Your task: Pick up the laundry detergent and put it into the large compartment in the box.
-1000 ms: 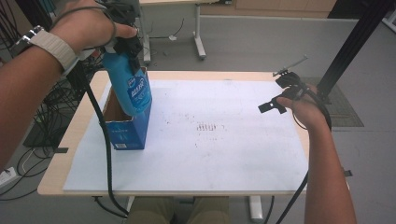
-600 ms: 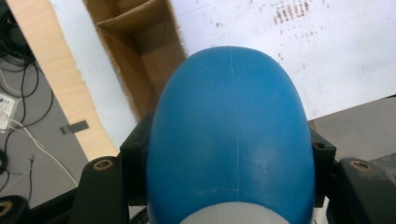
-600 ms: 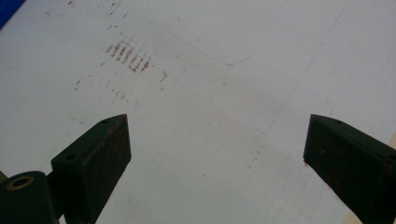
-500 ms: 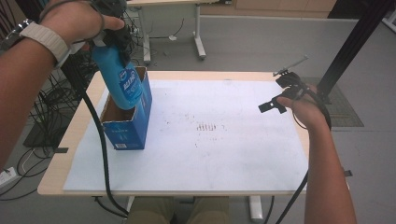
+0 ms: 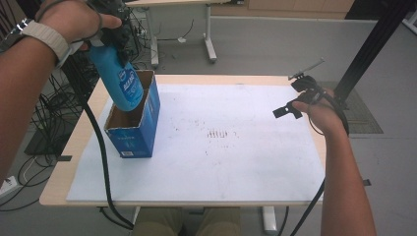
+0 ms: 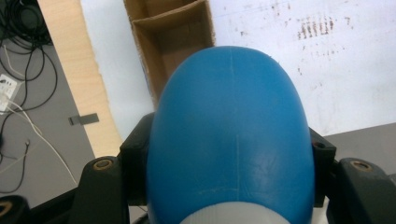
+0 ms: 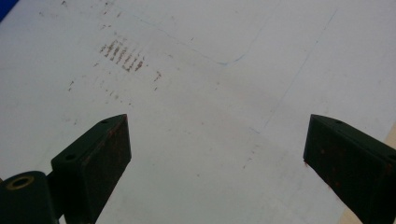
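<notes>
The blue bottle [image 5: 119,73] is held by its upper end in the left claw [image 5: 112,35], whose jaws are clamped against both sides of the bottle's body, as is seen in the left gripper view, where the rounded blue base [image 6: 232,135] is pointed down toward the open cardboard box [image 6: 173,39]. Compared with a second ago, the bottle has been raised and carried toward the far left: then its lower part was sunk well inside the blue carton [image 5: 133,123], whereas now only its bottom end is seen level with, or just above, the far rim, and whether it is fully clear of the opening cannot be told from the high view. It has also been tilted, its base leaning toward the box and its neck toward the person's hand. From this it is judged that the bottle is being drawn out of the box, and that the lift is nearly complete; a little more height would probably be needed before it could be swung sideways without catching the cardboard wall. The box itself has stayed where it was, near the left edge of the white sheet [image 5: 236,157] covering the counter [image 5: 61,182]. The right claw [image 5: 290,109] has not been moved: it is held open and empty above the right side of the sheet, well apart from the box, its jaws spread wide over the stained surface [image 7: 205,116].
</notes>
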Demonstrator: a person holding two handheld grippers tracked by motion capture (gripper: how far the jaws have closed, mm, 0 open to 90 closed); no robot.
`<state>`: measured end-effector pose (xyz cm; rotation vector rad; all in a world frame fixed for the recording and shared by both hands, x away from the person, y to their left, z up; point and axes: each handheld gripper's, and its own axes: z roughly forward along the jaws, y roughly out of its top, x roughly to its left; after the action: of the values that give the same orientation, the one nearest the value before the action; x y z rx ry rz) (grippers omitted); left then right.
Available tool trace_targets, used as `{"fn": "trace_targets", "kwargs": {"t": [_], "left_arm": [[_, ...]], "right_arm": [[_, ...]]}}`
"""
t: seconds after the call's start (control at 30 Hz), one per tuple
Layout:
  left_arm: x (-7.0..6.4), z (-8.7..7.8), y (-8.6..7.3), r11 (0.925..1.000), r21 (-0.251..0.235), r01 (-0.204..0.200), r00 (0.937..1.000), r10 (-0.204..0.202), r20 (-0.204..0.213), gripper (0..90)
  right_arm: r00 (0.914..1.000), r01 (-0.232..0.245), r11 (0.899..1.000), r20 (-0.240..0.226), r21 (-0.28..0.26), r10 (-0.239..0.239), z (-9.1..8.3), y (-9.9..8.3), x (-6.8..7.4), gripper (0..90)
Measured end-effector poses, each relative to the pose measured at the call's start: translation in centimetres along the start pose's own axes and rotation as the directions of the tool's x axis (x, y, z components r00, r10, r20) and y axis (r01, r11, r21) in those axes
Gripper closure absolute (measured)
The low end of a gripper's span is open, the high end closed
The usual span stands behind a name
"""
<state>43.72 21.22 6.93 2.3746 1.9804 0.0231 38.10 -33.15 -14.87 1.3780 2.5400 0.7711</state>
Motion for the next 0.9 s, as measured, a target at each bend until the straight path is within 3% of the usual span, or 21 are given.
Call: {"fn": "trace_targets", "kwargs": {"t": [0.3,0.9], "left_arm": [[0.9,0.7,0.4,0.9989,0.005,0.047,0.9988,-0.047,-0.008,38.4],[1.8,1.9,1.3,0.9953,0.005,0.096,0.9953,-0.096,-0.012,38.4]], "right_arm": [[1.0,-0.003,1.0,-0.003,0.003,0.003,0.2,-0.2,-0.4,7.2],[1.0,-0.002,1.0,-0.004,0.011,0.002,0.7,-0.4,-0.9,7.2]]}}
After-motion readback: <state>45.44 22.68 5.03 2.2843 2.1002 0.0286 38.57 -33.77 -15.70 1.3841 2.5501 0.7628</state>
